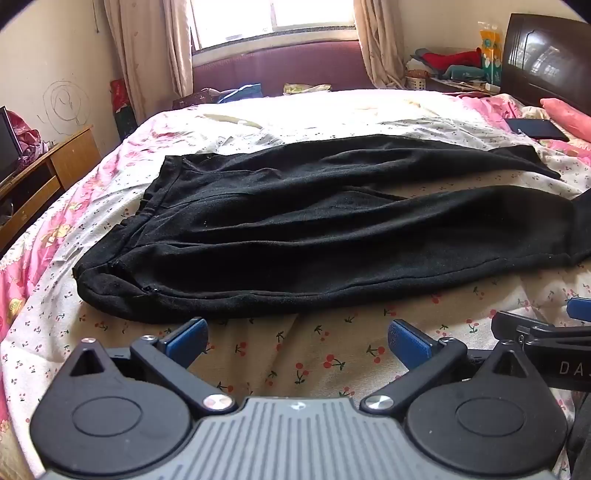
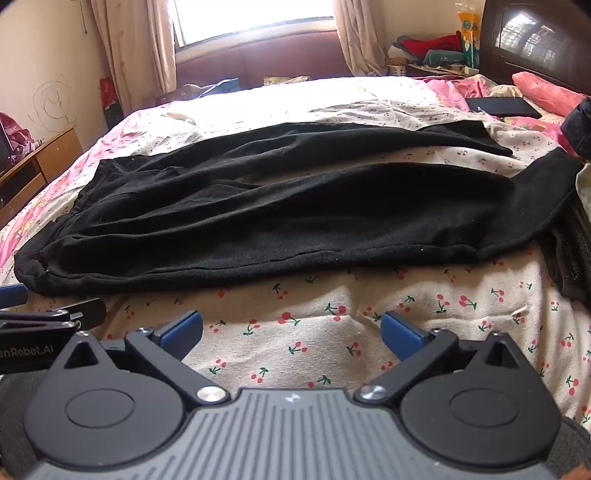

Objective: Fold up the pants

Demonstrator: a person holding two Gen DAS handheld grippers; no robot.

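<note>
Cherry-print bed [image 1: 332, 369] (sunlit window [image 1: 273, 14] behind)

one pair of black pants [image 1: 295, 229] with two legs spread on one bed [image 1: 332, 369]. two grippers, the left gripper [image 1: 298, 341] and the right gripper [image 2: 291, 332], each with two blue pads. one dark flat device [image 1: 537, 129] on the bedding, one pink pillow [image 1: 569, 114], one dark headboard [image 1: 546, 59], one wooden cabinet [image 1: 55, 162], one window [image 1: 273, 18] with two curtains.
</note>
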